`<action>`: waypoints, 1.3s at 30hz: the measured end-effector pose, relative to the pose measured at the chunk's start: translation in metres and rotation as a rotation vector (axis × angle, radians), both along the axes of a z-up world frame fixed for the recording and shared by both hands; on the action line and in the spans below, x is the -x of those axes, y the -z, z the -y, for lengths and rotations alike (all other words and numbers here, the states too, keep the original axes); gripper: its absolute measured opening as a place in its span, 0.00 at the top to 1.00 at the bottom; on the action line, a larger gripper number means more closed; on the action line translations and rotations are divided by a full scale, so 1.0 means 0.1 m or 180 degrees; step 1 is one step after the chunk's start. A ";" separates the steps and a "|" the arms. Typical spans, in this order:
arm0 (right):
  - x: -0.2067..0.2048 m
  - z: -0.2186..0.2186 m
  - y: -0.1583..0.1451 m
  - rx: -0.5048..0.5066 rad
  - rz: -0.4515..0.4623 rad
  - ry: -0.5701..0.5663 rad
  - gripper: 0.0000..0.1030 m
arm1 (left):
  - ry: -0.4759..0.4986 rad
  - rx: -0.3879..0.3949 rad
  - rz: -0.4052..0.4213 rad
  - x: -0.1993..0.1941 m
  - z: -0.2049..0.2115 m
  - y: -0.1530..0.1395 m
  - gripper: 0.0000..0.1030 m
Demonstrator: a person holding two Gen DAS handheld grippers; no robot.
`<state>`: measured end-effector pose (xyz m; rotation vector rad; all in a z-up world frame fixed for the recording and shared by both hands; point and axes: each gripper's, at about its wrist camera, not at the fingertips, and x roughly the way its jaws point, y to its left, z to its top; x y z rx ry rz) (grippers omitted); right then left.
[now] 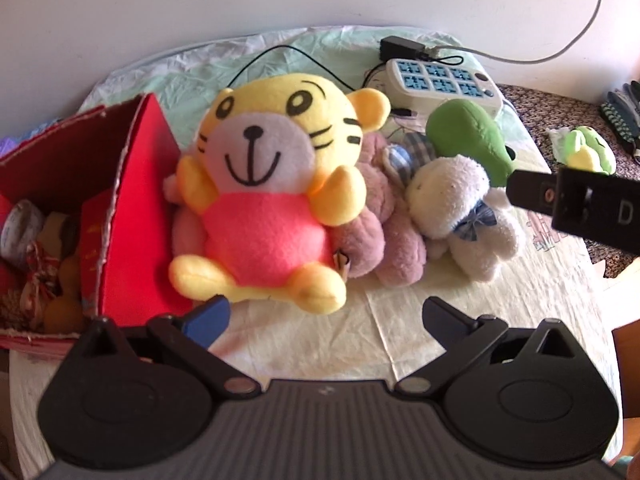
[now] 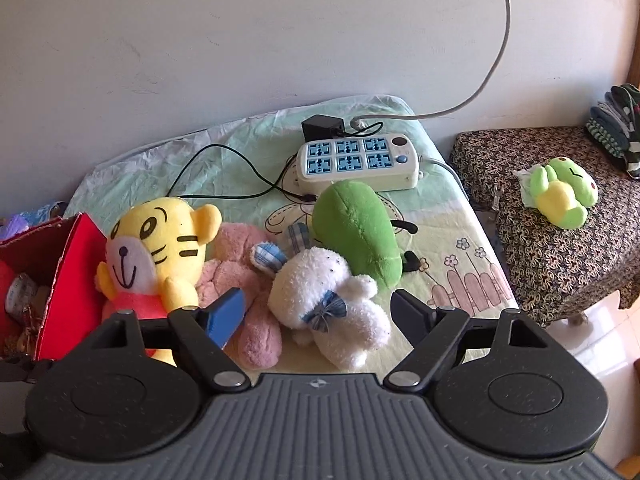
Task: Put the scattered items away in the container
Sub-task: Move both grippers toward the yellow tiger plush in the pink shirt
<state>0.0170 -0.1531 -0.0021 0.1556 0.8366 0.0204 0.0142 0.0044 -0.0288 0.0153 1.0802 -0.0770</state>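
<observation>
A yellow tiger plush in a pink shirt leans against a red cardboard box that holds several small items. Beside the tiger lie a pink plush, a white plush with a blue bow, and a green plush. My left gripper hangs open just in front of the tiger's feet, nothing between its fingers. In the right wrist view the tiger, pink plush, white plush and green plush show again. My right gripper is open around the white plush without pressing it.
A white power strip with a black adapter and cables lies at the back of the cloth-covered table. To the right stands a patterned stool with a small green frog plush and folded fabric. A wall rises behind.
</observation>
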 end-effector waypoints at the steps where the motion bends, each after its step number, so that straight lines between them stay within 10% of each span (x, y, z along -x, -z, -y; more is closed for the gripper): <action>1: -0.01 0.01 0.00 -0.0002 0.0011 -0.0036 0.20 | -0.0041 0.0007 0.0015 0.01 0.01 -0.01 0.01; 12: -0.10 0.21 0.12 -0.0280 -0.0116 -0.0239 0.20 | -0.0338 -0.0458 0.0158 0.05 0.16 -0.04 0.01; 39: -0.55 0.27 -0.09 -0.0689 -0.0026 -0.0729 0.25 | -0.0206 -0.0482 0.0486 -0.19 0.20 -0.18 0.01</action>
